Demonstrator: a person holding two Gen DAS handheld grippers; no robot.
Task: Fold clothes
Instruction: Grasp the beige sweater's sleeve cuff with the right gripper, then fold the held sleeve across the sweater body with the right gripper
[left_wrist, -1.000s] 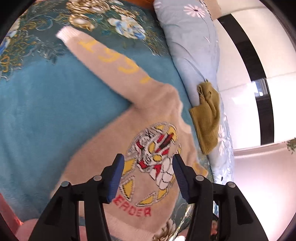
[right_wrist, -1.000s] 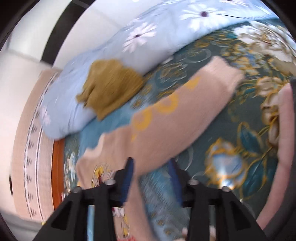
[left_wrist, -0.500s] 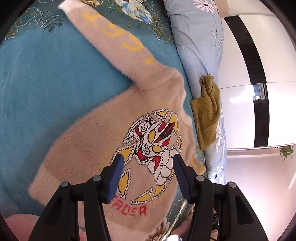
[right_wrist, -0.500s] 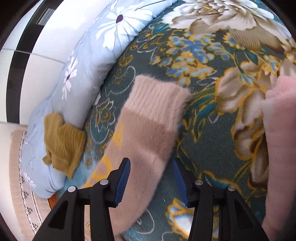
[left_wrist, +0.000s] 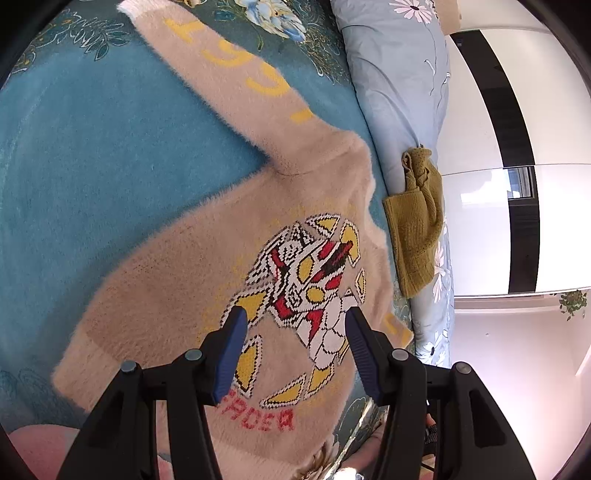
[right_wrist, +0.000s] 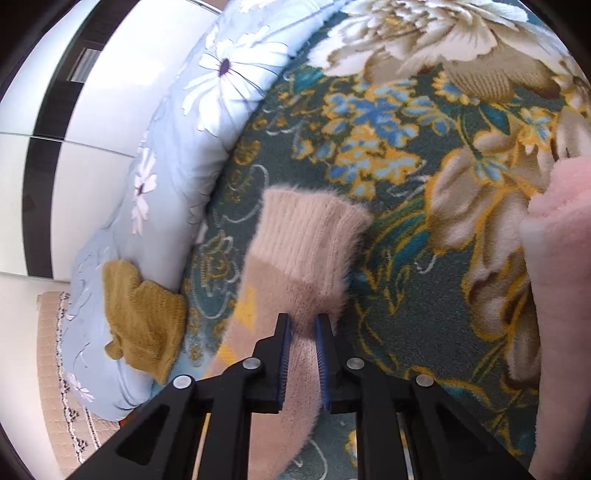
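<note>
A fuzzy beige sweater (left_wrist: 192, 280) with a robot picture and red lettering lies flat on a teal flowered blanket (left_wrist: 74, 155). One sleeve (left_wrist: 240, 74) with yellow letters stretches away toward the top. My left gripper (left_wrist: 293, 317) hovers open over the robot picture, with nothing between its blue pads. In the right wrist view my right gripper (right_wrist: 303, 326) is shut on the sweater's sleeve (right_wrist: 295, 266), pinching the fabric just behind the ribbed cuff (right_wrist: 306, 229).
A light blue flowered pillow (left_wrist: 399, 74) lies along the blanket's edge, with a mustard knitted garment (left_wrist: 417, 236) on it. A pink fluffy cloth (right_wrist: 561, 295) lies at the right in the right wrist view. White wardrobe panels stand beyond the bed.
My right gripper swung along the sleeve to near its cuff, then closed on it. My left gripper sank a little toward the sweater's chest and stayed open.
</note>
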